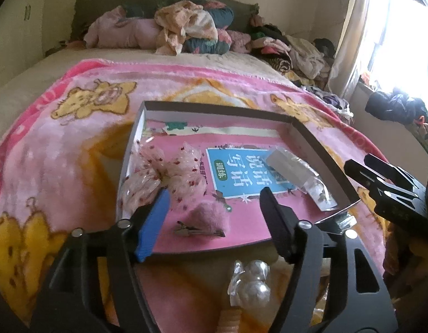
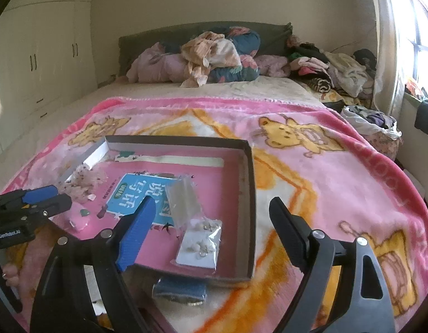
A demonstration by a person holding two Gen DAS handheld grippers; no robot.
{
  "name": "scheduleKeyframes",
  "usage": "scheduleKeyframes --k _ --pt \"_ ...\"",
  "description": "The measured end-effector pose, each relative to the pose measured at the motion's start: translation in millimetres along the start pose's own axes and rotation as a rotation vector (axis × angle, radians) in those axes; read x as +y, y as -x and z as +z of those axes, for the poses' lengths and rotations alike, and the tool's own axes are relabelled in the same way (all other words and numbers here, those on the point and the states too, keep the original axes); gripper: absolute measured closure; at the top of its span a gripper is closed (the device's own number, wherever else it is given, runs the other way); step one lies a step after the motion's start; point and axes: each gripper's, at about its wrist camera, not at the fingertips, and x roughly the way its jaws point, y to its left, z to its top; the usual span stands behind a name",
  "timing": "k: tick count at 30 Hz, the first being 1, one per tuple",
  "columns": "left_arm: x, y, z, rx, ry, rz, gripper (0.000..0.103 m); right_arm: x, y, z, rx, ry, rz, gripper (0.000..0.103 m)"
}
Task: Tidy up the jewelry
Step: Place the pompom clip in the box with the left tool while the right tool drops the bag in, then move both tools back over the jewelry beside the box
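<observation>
A shallow cardboard box [image 1: 319, 141] lies on the pink blanket with a pink and blue book as its floor. In it are a sheer dotted hair bow [image 1: 164, 172], a fuzzy pink hair clip [image 1: 205, 219] and clear bags of earrings [image 1: 305, 180]. My left gripper [image 1: 214, 194] stands open over the clip, its pads clear of it. My right gripper [image 2: 211, 202] is open above the earring bags [image 2: 200, 244], holding nothing. The box wall [image 2: 248, 194] runs between its fingers. Each gripper shows in the other's view: the right gripper [image 1: 357, 161], the left gripper [image 2: 64, 195].
A clear beaded piece [image 1: 250, 285] lies on the blanket in front of the box, and a small blue packet [image 2: 180, 291] sits by the box's near edge. Piled clothes and bedding [image 2: 214, 55] fill the head of the bed. A window [image 2: 419, 41] is on the right.
</observation>
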Motion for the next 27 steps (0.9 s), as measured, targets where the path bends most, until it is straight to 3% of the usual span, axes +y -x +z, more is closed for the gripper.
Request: scheduleKeyframes --k 7,17,27 --pt "0.4 23.6 1.8 -0.056 0.012 0.011 0.012 -3.2 26.3 -3.1 -0.034 -0.012 -0.015 0.015" --pt "-1.8 58.4 2.0 -0.134 0.03 0.011 0.012 -4.4 65.1 -8.2 -0.09 -0.001 -0.026 0.013" --pt "-7.4 79.1 -3.0 -0.162 0.025 0.006 0.012 0.3 95.7 -17.9 -0.125 0.015 -0.017 0.013"
